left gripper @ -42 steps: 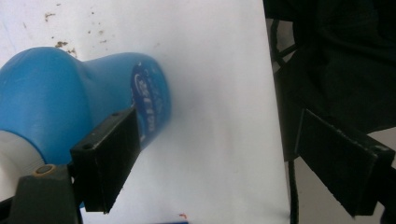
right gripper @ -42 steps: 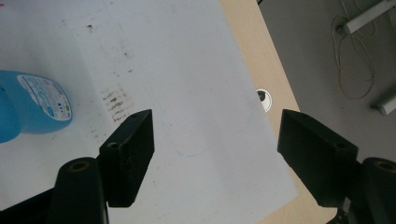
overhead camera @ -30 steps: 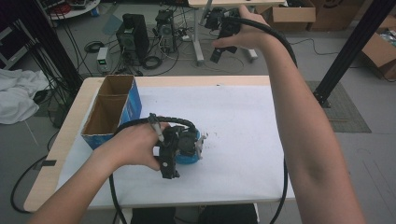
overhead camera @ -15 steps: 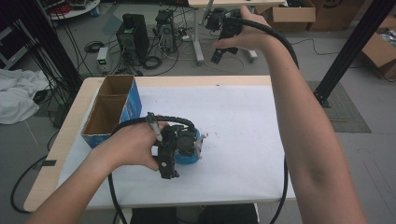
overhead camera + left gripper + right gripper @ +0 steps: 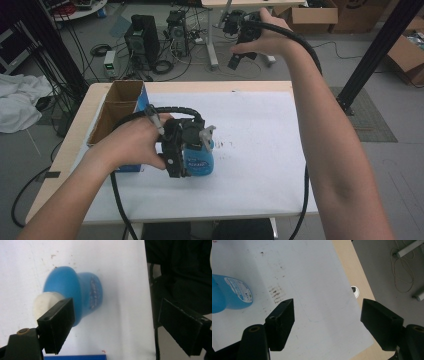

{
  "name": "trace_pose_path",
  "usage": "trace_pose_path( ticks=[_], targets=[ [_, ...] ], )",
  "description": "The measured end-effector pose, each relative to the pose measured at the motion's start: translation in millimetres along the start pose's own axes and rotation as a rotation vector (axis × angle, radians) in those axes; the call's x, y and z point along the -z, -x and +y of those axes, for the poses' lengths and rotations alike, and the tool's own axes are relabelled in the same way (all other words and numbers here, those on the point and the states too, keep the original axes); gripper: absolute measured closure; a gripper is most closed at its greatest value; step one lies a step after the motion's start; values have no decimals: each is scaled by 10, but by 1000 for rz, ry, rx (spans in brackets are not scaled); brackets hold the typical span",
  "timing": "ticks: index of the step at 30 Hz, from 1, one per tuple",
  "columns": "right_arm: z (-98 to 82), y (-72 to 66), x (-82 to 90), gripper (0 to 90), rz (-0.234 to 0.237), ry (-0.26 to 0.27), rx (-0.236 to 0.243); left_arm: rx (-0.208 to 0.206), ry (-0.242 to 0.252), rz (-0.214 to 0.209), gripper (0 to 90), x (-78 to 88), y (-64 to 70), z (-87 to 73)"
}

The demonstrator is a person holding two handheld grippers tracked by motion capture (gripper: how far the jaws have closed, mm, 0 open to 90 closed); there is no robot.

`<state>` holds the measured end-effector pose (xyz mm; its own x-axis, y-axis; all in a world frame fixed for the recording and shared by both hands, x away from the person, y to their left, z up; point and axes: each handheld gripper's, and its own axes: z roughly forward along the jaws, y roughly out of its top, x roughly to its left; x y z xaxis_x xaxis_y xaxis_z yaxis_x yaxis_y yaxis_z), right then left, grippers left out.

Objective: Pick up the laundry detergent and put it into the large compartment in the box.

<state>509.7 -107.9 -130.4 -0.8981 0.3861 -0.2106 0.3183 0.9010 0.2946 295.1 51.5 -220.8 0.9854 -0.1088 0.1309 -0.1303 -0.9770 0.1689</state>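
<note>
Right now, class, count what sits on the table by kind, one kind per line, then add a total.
Blue bottle: 1
Cardboard box: 1
White sheet: 1
Total: 3
</note>
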Motion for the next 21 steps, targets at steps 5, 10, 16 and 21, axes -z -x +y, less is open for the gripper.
trace_pose_path(
  ticks=[5, 10, 16, 21],
  targets=[
    [-9, 5, 5, 273, 0, 1, -1, 5, 13, 9, 146, 91, -61, 20],
    [-34, 5, 12, 274, 1, 1, -3, 8, 3, 16, 146, 105, -159, 40],
    [-70, 25, 25, 274, -2, -1, -9, 23, -13, 22, 145, 65, -291, 60],
    [-88, 32, 31, 274, -8, -5, -10, 31, -19, 13, 145, 7, -382, 81]
  ],
)
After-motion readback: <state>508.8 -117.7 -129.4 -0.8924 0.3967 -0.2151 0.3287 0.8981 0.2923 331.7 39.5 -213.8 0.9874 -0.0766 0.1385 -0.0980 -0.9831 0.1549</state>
